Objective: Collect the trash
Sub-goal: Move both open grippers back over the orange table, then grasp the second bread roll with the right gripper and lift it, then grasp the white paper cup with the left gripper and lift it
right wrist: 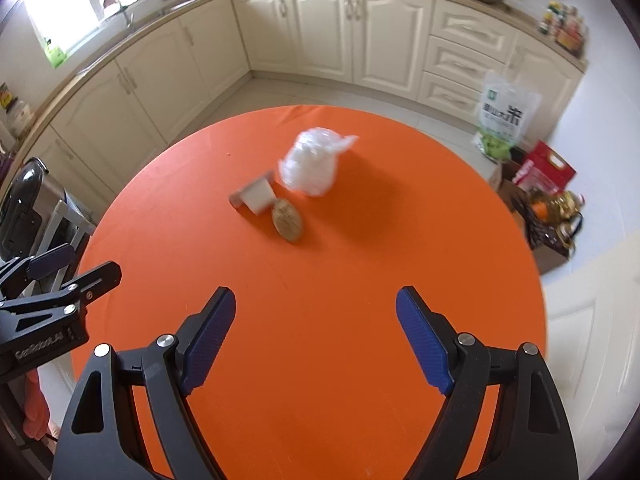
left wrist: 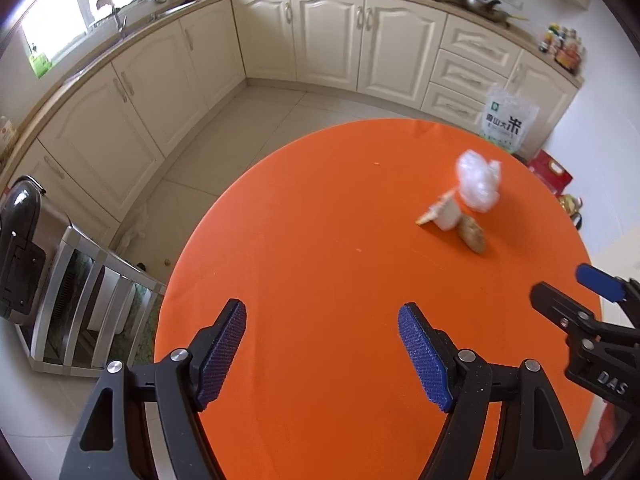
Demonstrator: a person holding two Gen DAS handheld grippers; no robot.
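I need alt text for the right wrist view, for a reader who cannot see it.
The open right tool hovers over a round orange table, empty. Ahead lie a crumpled clear plastic bag, a small white cup on its side and a brown oval piece. Cream kitchen cabinets stand behind.

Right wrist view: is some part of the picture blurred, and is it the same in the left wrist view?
Right wrist view: the crumpled plastic bag and the far cabinets look smeared, while the right tool is sharp. Left wrist view: the bag is slightly soft, the cabinets clearer; fisheye bends the counter in both.
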